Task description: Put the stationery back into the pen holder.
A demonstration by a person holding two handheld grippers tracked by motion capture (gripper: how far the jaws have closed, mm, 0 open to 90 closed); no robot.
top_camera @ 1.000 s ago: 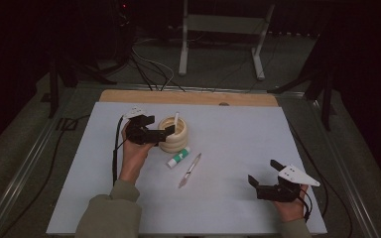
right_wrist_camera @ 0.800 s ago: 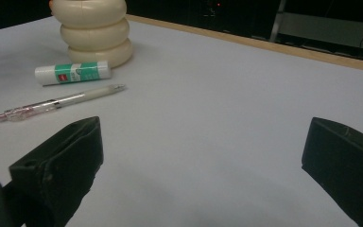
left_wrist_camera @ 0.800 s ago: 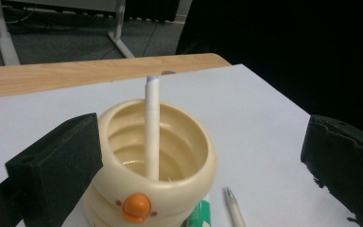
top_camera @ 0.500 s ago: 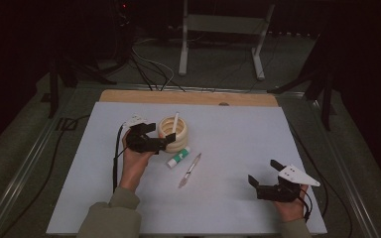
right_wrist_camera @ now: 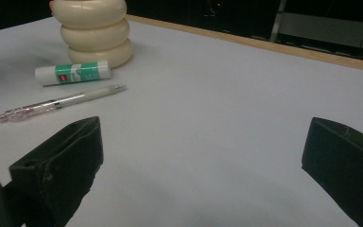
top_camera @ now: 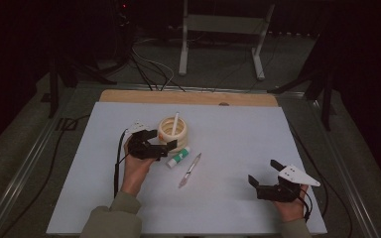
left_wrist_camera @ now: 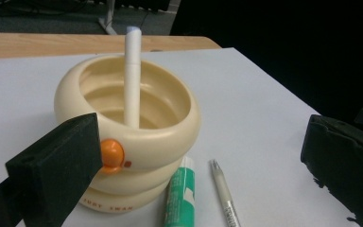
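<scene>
High view: the left gripper point(top_camera: 161, 148), jaws released, sits just beside the glue stick point(top_camera: 178, 157), which lies near the desk's centre, touching the ringed holder point(top_camera: 173, 132). Left gripper view: the stick's long axis runs away between the spread jaws (slightly left of centre). Right gripper view: the right gripper point(right_wrist_camera: 203, 165), jaws released, stands well apart.

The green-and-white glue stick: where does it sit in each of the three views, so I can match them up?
High view: the glue stick lies on the white table, just in front of the cream ringed holder, left of the pen.
Left gripper view: bottom centre, against the holder's base.
Right gripper view: upper left, below the holder.
Shared landmark: the cream ringed holder.
</scene>
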